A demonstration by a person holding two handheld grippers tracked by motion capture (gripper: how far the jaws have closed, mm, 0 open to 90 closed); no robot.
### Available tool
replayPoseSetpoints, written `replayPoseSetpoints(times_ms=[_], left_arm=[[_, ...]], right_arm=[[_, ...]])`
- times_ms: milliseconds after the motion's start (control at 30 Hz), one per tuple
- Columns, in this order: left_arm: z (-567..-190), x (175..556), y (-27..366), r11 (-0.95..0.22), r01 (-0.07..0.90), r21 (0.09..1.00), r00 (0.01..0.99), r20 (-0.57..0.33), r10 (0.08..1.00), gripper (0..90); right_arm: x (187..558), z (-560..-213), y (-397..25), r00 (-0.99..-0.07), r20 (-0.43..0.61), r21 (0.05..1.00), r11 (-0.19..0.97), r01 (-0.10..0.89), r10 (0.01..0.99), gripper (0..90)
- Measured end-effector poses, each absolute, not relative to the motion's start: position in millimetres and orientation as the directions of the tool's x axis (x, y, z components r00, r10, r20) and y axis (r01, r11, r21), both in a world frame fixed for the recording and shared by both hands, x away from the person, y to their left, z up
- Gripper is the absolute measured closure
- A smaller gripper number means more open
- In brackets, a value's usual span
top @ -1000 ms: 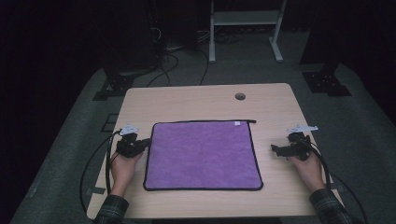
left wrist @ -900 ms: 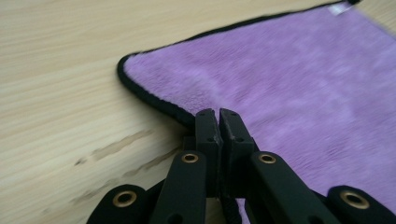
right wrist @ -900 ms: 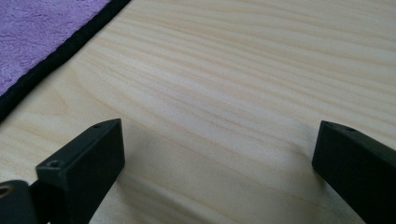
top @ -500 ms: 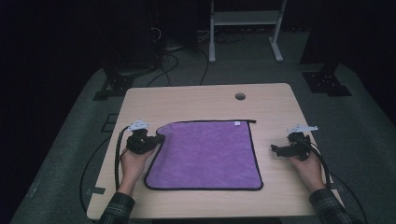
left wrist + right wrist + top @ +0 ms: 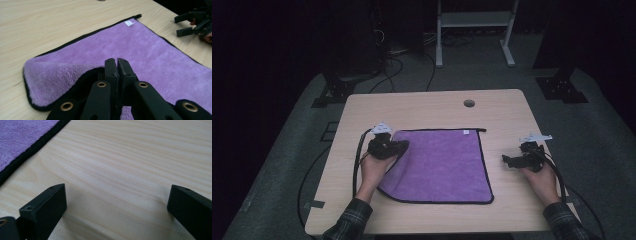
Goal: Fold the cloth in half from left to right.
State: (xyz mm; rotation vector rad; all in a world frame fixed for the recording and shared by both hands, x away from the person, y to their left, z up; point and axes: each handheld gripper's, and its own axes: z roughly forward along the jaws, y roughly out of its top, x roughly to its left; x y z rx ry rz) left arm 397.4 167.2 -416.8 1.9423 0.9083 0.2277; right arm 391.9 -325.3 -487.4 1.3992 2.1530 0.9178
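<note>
One purple cloth point(image 5: 442, 162) lies mid-table, near front edge. I have left gripper point(image 5: 401, 145) pinched tight on its far-left corner, that corner lifted and curling over. Right gripper point(image 5: 506, 159) spread wide, holding nothing, resting on bare table point(image 5: 422, 105) just off cloth's right hem. Cloth looks soft, light, limp; will sag and drag. I'd grip at black hem, by corners.
</note>
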Motion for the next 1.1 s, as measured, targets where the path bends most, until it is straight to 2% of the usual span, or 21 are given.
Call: replayPoseSetpoints(times_ms=[500, 1100], left_arm=[[-418, 405, 125, -0.332, 0.479, 0.812, 0.766, -0.202, 0.61, 86.6], [-420, 413, 76, -0.34, 0.466, 0.817, 0.808, -0.235, 0.541, 86.6]], right_arm=[[392, -487, -325, -0.413, 0.013, 0.716, 0.28, 0.64, 0.911, 1.6], [392, -487, -325, -0.415, 0.012, 0.716, 0.282, 0.639, 0.91, 1.5]])
